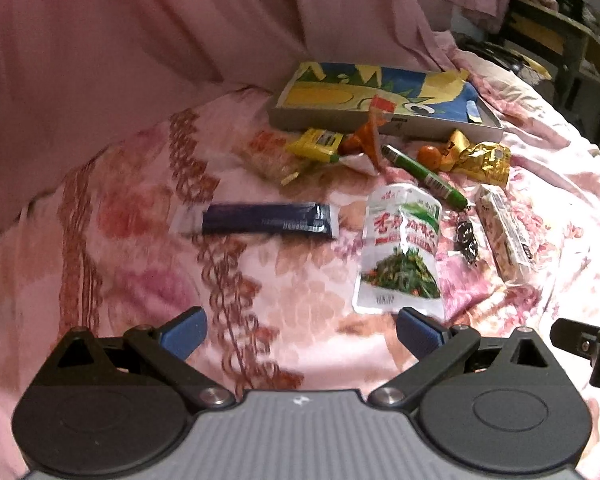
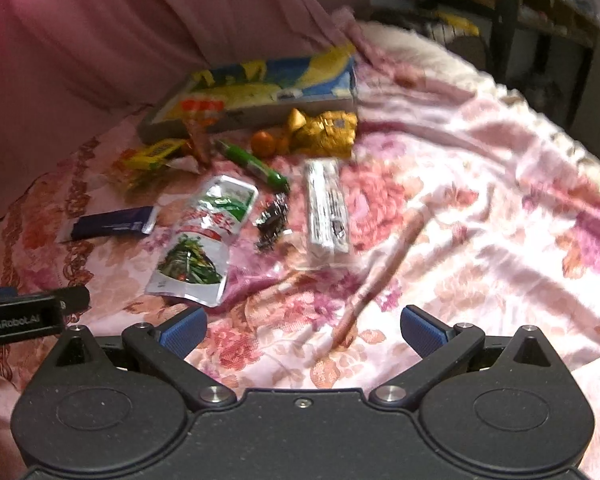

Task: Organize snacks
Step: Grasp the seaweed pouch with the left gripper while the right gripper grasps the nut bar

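Both grippers hang wide and empty over the pink floral bedspread [image 2: 480, 184]: the left gripper [image 1: 302, 334] at the bottom of its view with the jaws spread, the right gripper [image 2: 303, 332] likewise. The snacks lie loose in the middle of each frame, below the shallow box [image 1: 380, 100] at upper centre – the likely place to put them, though that is a guess.

Nearest the left gripper is the silver pouch [image 1: 400, 248], just above its right finger; the dark blue sachet [image 1: 268, 219] lies to its left, apart from it. A green tube [image 1: 424, 172], a white bar [image 1: 508, 232] at the right and a gold wrapper [image 1: 486, 158] crowd close to the box front, with a yellow packet [image 1: 316, 142] and an orange ball [image 1: 428, 156] among them.

The risks, as I judge them:
- Flat packs on soft cloth – fingers may pinch a fold of bedspread along with the pouch, or slide over it
- The cluster by the box is tight; a grab there may nudge the ball, which could roll
- Slick foil may slip from the pads on the lift
- Both views are blurred, so aim is uncertain
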Available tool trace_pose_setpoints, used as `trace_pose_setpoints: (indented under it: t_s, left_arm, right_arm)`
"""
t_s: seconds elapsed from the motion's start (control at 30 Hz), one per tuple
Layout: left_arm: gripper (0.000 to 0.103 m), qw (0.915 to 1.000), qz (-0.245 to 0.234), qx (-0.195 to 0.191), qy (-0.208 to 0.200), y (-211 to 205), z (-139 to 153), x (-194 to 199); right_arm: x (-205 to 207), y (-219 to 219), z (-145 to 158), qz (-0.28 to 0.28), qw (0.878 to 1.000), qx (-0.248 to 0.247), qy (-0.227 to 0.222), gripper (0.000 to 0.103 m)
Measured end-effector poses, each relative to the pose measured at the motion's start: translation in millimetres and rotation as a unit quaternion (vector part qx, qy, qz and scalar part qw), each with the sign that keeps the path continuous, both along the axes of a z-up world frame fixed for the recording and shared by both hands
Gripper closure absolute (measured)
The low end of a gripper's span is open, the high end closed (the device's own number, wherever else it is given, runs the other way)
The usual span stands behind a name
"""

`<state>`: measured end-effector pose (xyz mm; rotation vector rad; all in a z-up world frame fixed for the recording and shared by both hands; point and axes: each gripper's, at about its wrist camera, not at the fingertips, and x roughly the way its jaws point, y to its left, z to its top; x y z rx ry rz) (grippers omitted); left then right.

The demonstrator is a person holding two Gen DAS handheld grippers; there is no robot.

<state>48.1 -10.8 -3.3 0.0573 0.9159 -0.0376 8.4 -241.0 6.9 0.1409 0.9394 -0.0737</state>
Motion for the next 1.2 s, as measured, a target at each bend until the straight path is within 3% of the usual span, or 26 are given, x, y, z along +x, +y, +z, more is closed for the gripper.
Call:
trace_pose_setpoints:
  t_s: [0.1,0.17,0.43,0.57,0.63,0.73,0.93,1.2]
  left_arm:
    - [0.0,0.9993,-0.028,0.023,0.004,-8,1,17]
    - [0.0,0.9986,-0.043,0.029,0.007,-13,2,26]
    - [0.0,0.9967,-0.074,0.032,0.005,-24,-7,56]
    - [0.0,0.997,-0.077,0.013,-0.002,-22,-13,63]
    - [0.0,0.997,-0.077,0.006,0.0,-20,-17,67]
    - [0.0,0.997,-0.077,-0.009,0.007,-16,-22,71]
    - [0.0,0.9906,-0.092,-0.095,0.037,-9,-29,76]
    - [0.0,0.988,-0.134,-0.07,0.03,-35,-46,86]
  right_arm:
    - [18,-6,-4,0.001,0.999,0.012,0.034,0.001]
    - [27,-9,-4,-0.002,0.999,-0.009,0.038,0.001]
    - [66,-18,8,0.024,0.997,-0.077,0.013,0.001]
    - [83,-21,13,0.029,0.995,-0.092,-0.026,0.001]
    - [91,-27,12,0.015,0.996,-0.081,-0.041,0.001]
    - [105,-42,3,-0.014,0.999,-0.031,-0.028,0.001]
    - [123,-61,-24,-0.036,0.997,0.051,0.035,0.001]
    - [142,-58,-52,-0.033,0.991,0.088,0.099,0.005]
